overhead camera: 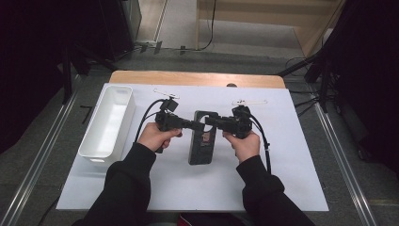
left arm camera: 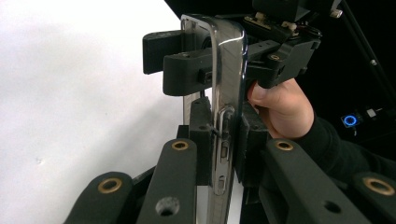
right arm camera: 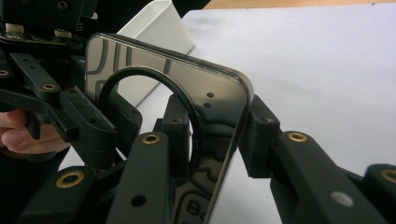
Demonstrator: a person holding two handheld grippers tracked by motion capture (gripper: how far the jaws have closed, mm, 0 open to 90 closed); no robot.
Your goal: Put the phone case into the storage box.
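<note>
We have both tongs clenched on one phone, the left tongs [overhead camera: 188,124] on its left edge and the right tongs [overhead camera: 212,121] on its right, near the top end. The phone [overhead camera: 203,146] hangs between them, lifted off the worktop [overhead camera: 291,155] and seen edge-on from the left tongs. To do this well we should keep both grips equally firm and move the hands together, so the glossy case cannot twist or slip (its sides look slick). Counting outward: one phone, one ring on its back [right arm camera: 154,93], one white bin [overhead camera: 107,120] to the left of the left tongs, two thin clips [overhead camera: 165,93] beyond them.
</note>
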